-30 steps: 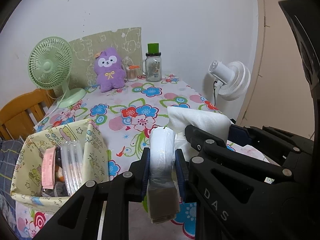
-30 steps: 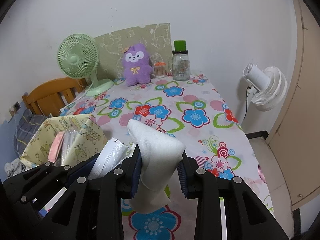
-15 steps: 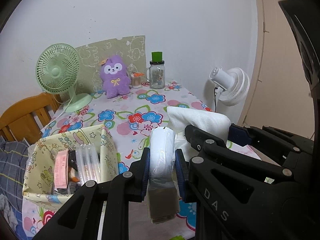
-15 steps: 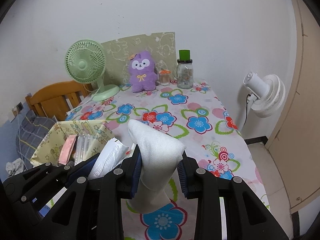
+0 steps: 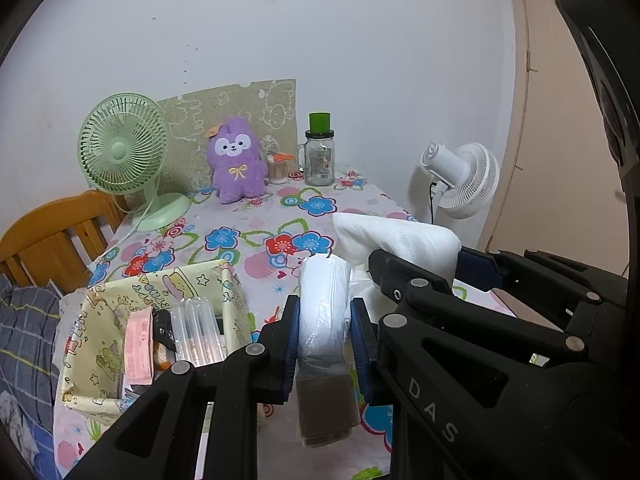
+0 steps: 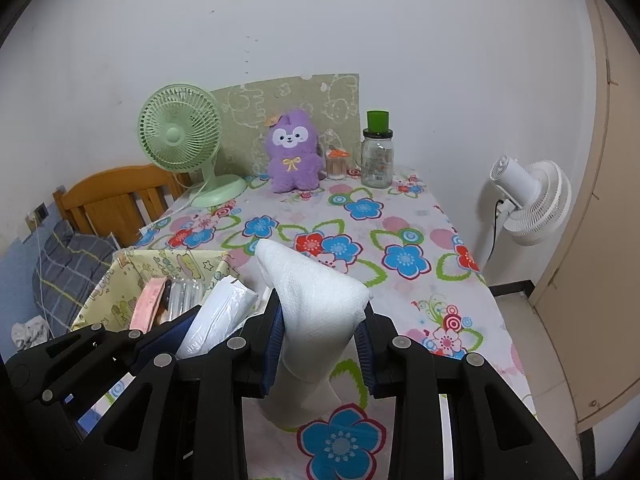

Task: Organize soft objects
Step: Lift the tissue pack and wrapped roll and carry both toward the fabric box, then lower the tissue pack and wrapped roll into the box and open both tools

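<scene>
The left tool (image 5: 324, 332) is pinching a white plastic-wrapped pack (image 5: 323, 308), held above the table (image 5: 256, 224) near its front edge, w/ a brown part of the pack hanging below the fingers. The right tool (image 6: 320, 344) is pinching a folded white cloth (image 6: 316, 300), also above the table, just beside the left one. A yellow fabric basket (image 5: 92, 344) w/ small items inside stands at the left-front of the table. At the back: a green fan (image 5: 124, 156), a purple plush (image 5: 238, 164) & a glass jar (image 5: 319, 158).
</scene>
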A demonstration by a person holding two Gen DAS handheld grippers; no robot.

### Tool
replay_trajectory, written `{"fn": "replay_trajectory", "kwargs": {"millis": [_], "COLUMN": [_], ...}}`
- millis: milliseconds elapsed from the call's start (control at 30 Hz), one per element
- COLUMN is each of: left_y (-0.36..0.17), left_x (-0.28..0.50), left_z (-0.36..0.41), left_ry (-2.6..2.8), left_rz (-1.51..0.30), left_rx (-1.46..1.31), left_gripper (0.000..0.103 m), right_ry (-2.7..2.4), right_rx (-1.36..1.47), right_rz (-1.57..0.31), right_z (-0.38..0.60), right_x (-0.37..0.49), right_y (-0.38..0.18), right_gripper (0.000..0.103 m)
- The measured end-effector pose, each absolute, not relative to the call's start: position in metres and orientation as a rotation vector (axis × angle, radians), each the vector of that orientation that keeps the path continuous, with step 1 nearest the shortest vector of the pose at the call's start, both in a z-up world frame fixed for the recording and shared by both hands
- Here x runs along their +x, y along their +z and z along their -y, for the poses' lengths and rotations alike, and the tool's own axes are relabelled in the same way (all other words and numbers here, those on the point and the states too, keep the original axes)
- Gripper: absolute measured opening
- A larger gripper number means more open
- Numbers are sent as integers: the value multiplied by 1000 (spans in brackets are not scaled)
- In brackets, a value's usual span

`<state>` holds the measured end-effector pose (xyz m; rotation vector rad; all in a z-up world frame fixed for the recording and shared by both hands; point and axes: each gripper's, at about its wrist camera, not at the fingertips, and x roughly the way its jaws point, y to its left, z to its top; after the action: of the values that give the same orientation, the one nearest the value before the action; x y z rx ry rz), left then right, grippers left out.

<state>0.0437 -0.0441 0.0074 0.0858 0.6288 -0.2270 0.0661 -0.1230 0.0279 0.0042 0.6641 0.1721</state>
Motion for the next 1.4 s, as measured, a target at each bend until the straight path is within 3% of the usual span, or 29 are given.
{"fn": "replay_trajectory", "kwargs": {"millis": [1400], "left_y": [-4], "left_x": [83], "left_z": [-51], "left_ry": [-115], "left_rz": [-674], "left_rx": [38], "left_gripper": [24], "right_ry": [296], "right_rx": [-47], "right_rz": [-715], "right_z": [21], "right_x": [119], "right_y": [12], "right_gripper": [35]}}
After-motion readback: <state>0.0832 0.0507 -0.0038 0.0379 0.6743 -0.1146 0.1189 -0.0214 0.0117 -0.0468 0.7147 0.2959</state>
